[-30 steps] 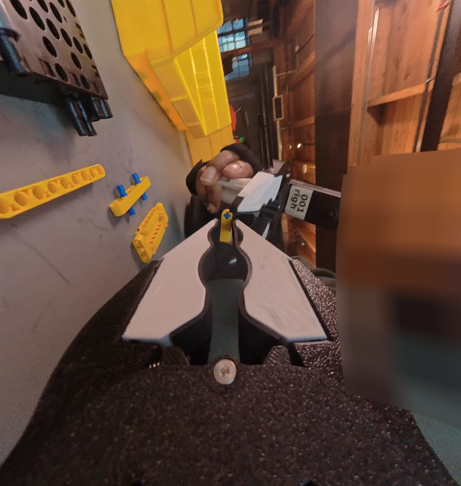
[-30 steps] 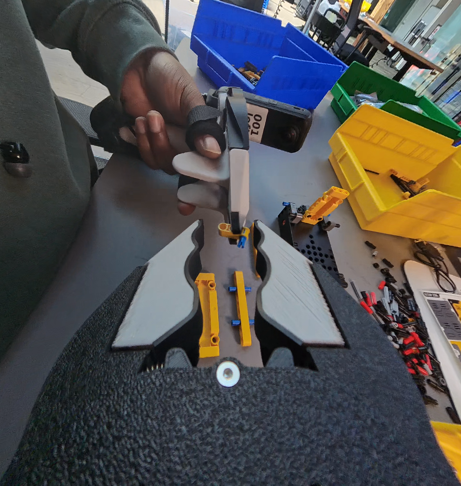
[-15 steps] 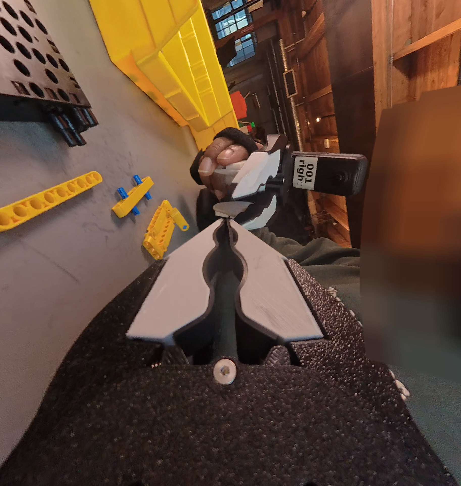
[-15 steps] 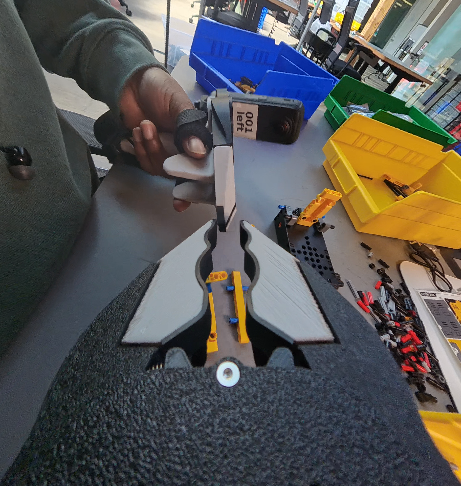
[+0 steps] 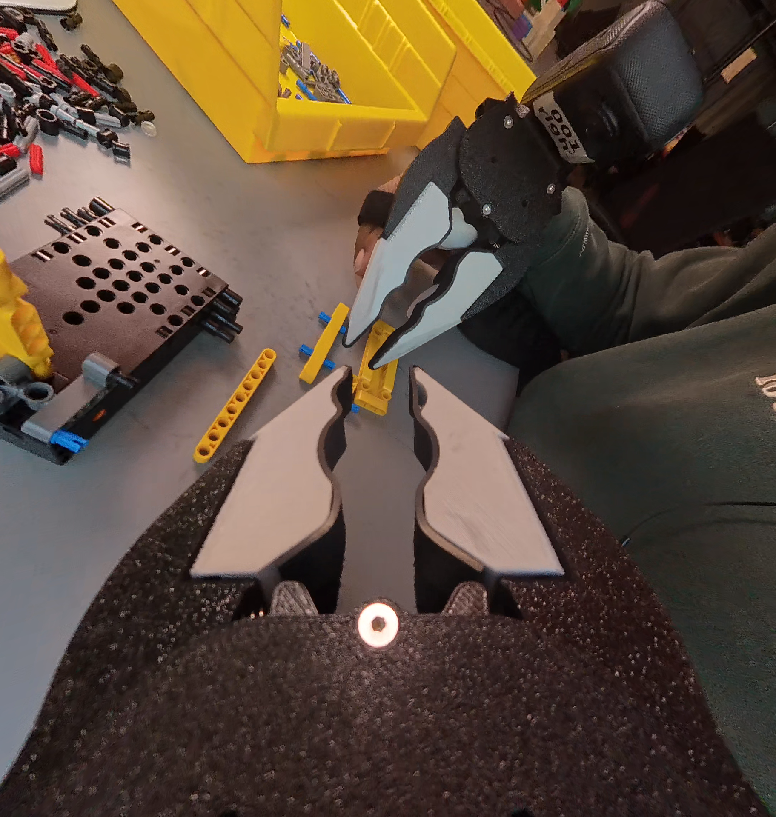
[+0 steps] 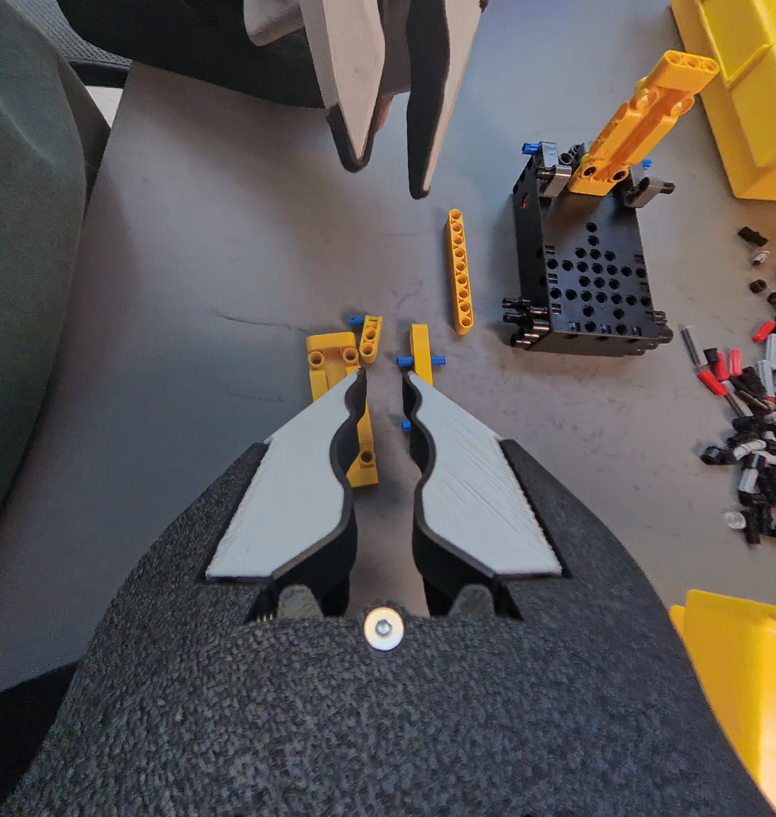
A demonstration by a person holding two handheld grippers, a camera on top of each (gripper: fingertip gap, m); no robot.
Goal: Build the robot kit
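Note:
My left gripper is open and empty, its tips just above a yellow panel piece on the grey table. My right gripper is open and empty, low over the same yellow panel and a yellow beam with blue pins. A short yellow beam with a blue pin lies between them. In the left wrist view the right gripper points down at the panel, beside the pinned beam. In the right wrist view the left gripper hangs at the top.
A long yellow beam lies next to a black perforated plate carrying a yellow angled part. A pile of red, black and grey pins lies at the right. Yellow bins stand behind. A person's green sleeve is close by. The tips of one gripper are about 7 centimeters away from the tips of the other.
My left gripper let go of the short yellow beam, which now lies by the panel, then opened and turned down to the table. My right gripper dropped closer to the pieces.

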